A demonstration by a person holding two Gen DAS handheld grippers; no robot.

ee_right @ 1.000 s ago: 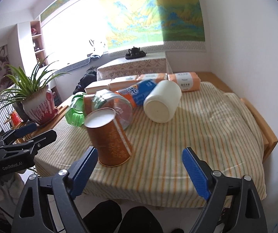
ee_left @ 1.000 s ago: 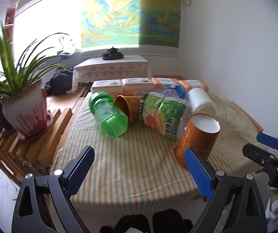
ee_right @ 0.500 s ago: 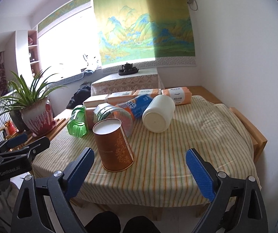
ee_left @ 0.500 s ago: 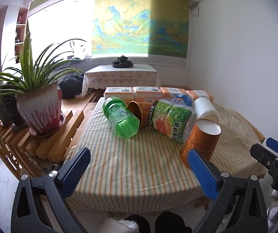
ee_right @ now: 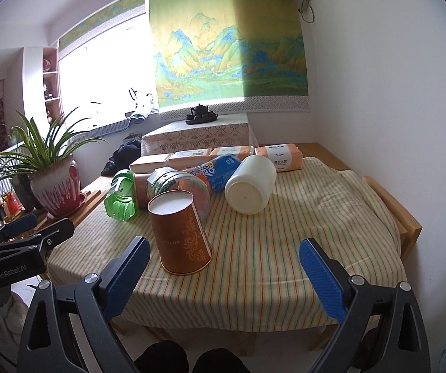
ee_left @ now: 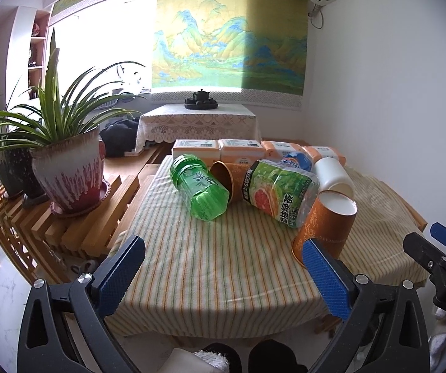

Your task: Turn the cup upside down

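An orange paper cup (ee_right: pixel 179 231) stands upside down on the striped tablecloth (ee_right: pixel 285 248), white base up, leaning slightly against a bottle. It also shows in the left wrist view (ee_left: pixel 328 223). A second orange cup (ee_left: pixel 224 178) lies on its side between the bottles. My right gripper (ee_right: pixel 223 276) is open and empty, back from the table's front edge. My left gripper (ee_left: pixel 220 275) is open and empty, also back from the table. Each gripper shows in the other's view: right (ee_left: pixel 440 258), left (ee_right: pixel 20 242).
Lying on the table: a green bottle (ee_left: pixel 199 186), a grapefruit-label bottle (ee_left: pixel 280 191), a blue bottle (ee_right: pixel 220 171), a white jar (ee_right: pixel 251 185). Tissue packs (ee_left: pixel 238 150) line the back. A potted plant (ee_left: pixel 67 171) stands on a wooden rack at the left. Wall at the right.
Both grippers have drawn back and up from the table, so the table looks smaller and farther. The upside-down cup has stayed in place.
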